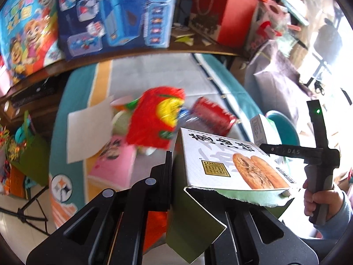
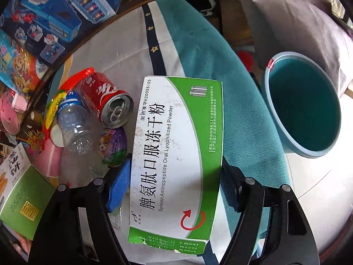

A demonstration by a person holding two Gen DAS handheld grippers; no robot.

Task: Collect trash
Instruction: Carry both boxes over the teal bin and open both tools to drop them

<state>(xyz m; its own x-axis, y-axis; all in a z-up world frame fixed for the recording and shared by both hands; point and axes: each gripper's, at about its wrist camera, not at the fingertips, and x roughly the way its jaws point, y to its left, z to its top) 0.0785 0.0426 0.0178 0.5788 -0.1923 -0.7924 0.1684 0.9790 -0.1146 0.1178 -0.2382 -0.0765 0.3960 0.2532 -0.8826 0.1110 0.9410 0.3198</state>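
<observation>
The bed (image 2: 198, 50) lies bare along its teal right edge and across the grey middle behind the medicine box (image 2: 176, 154), so a gripper could pass there to the open teal bin (image 2: 302, 103) beside that edge. Toward the left edge, a cola can (image 2: 108, 101), clear bottle (image 2: 72, 125), purple egg (image 2: 113, 145) and red wrapper (image 1: 156, 119) crowd together, touching. Toy boxes (image 1: 110, 13) wall off the far edge.

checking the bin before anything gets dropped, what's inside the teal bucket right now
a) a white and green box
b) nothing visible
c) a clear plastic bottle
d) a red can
b: the teal bucket shows only its bare inside; the can and bottle lie on the cloth.
</observation>
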